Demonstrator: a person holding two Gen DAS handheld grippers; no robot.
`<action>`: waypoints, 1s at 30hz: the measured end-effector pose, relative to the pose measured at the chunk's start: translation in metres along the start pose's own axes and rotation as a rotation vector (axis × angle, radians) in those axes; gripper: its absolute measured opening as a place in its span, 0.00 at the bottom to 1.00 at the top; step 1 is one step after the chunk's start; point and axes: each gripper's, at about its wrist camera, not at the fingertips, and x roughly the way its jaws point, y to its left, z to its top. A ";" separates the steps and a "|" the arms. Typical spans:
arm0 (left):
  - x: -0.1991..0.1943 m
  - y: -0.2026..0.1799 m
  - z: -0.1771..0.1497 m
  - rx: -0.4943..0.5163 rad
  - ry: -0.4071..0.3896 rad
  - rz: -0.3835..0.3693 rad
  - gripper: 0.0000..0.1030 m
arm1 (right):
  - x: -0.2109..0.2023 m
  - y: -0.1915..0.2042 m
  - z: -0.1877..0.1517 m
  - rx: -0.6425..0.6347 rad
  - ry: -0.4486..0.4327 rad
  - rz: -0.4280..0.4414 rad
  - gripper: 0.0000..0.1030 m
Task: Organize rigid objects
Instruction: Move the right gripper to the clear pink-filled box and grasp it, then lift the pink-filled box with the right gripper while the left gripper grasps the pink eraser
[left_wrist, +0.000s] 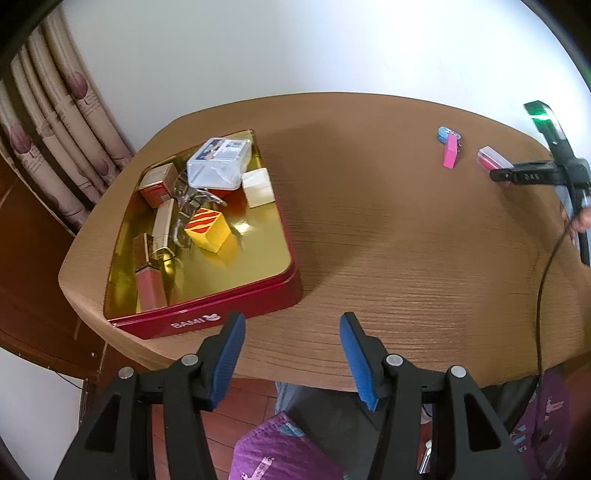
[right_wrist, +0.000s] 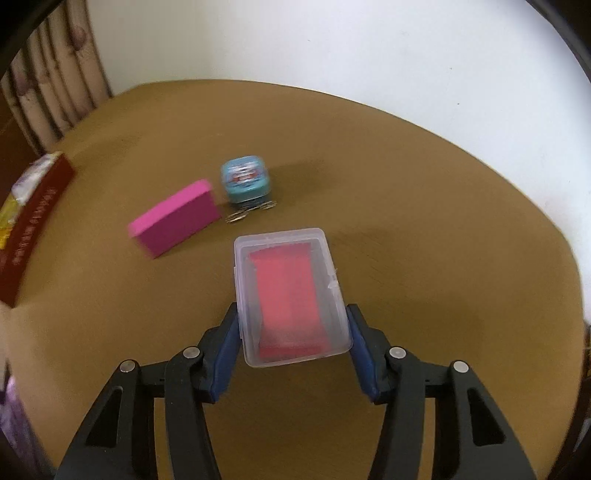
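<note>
My right gripper (right_wrist: 293, 314) is shut on a clear plastic box (right_wrist: 291, 295) with a red insert, its blue pads pressed on both long sides. In the left wrist view that box (left_wrist: 489, 157) and the right gripper (left_wrist: 517, 175) sit at the table's far right. A pink block (right_wrist: 177, 218) and a small blue tin (right_wrist: 245, 182) lie just beyond, with a metal clip (right_wrist: 251, 214) at the tin's foot. My left gripper (left_wrist: 291, 321) is open and empty over the near table edge, beside a red tin tray (left_wrist: 207, 317).
The gold-lined tray holds a clear case (left_wrist: 218, 162), a yellow striped cube (left_wrist: 207, 229), a white cube (left_wrist: 258, 186), a red-orange box (left_wrist: 159, 182) and several tubes and clips. The round wooden table (left_wrist: 406, 240) stands by a curtain (left_wrist: 55, 129). A person's purple clothing (left_wrist: 277, 454) is below the near edge.
</note>
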 end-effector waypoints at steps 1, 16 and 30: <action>0.001 -0.002 0.002 0.005 0.002 -0.002 0.53 | -0.004 0.005 -0.008 0.006 -0.023 0.000 0.49; 0.052 -0.105 0.122 0.202 -0.034 -0.261 0.53 | -0.025 -0.002 -0.069 0.221 -0.161 -0.056 0.50; 0.111 -0.193 0.213 0.341 0.021 -0.294 0.53 | -0.043 -0.016 -0.074 0.284 -0.192 0.029 0.52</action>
